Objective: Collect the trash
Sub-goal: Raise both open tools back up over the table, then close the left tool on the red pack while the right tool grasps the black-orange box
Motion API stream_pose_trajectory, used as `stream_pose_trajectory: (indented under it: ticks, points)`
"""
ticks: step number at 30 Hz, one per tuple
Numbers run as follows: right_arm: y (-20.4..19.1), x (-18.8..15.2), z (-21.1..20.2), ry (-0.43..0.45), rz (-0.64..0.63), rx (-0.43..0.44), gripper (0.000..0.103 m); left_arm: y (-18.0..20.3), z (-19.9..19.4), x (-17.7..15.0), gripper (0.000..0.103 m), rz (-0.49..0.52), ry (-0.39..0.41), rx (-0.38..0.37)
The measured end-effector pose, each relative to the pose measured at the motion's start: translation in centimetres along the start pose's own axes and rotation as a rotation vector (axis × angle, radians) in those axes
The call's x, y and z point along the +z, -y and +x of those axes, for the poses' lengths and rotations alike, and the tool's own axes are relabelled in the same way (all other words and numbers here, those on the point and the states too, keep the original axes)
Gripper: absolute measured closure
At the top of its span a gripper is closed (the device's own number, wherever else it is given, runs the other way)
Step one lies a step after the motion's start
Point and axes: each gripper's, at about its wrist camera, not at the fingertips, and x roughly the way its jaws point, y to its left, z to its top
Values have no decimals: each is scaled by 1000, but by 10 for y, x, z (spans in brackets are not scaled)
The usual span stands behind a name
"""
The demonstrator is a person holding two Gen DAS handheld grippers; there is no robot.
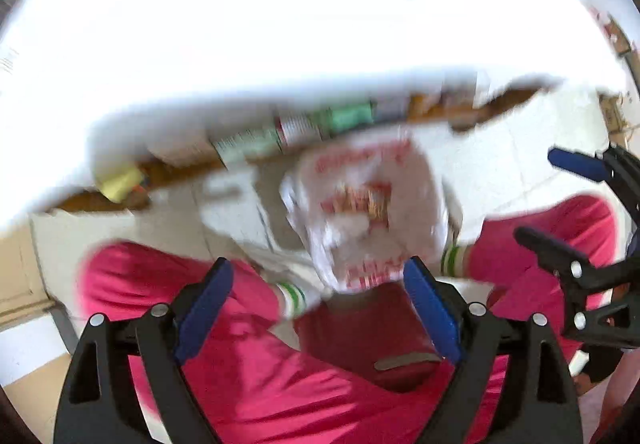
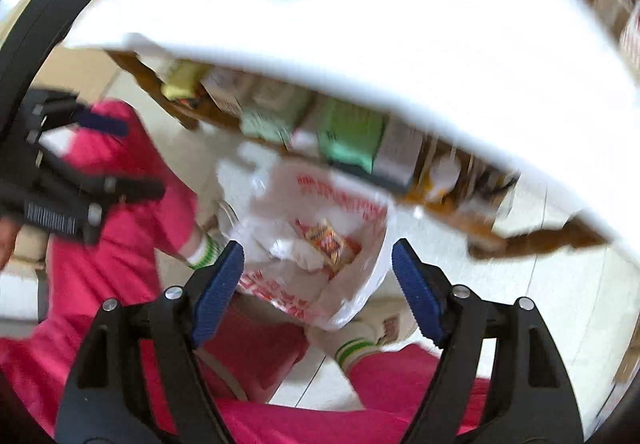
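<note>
A white plastic bag with red print (image 1: 368, 212) stands open on the floor between the person's feet, with crumpled wrappers and paper inside (image 2: 324, 244). It also shows in the right wrist view (image 2: 320, 228). My left gripper (image 1: 320, 284) is open and empty, held above the bag's near edge. My right gripper (image 2: 316, 268) is open and empty, also above the bag. The right gripper shows at the right edge of the left wrist view (image 1: 560, 196), and the left gripper shows at the left of the right wrist view (image 2: 120, 156). Both views are motion-blurred.
A white table top (image 1: 280, 44) fills the upper half, with a brown shelf (image 1: 180, 168) of boxes and packets under it. The person's pink trouser legs (image 1: 260, 364) and white socks flank the bag on the pale tiled floor (image 2: 520, 284).
</note>
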Motion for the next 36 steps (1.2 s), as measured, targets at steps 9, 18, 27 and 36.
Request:
stream_pose_trajectory:
  ticks: [9,18,27,36]
  points:
    - [4,86,-137,184,-175,-23,18,-27,-128,72,9,-36,127,164]
    - [21,144,-186,193,-239,-19,18,-37,-177,132,9,-79,117,66]
    - [17,185,-175,126,-328,4,18,-42,-165,174,9,-136,59,35]
    - [7,195,-125,0,-411,47,18,-57,-116,199,9,-183,-16,18]
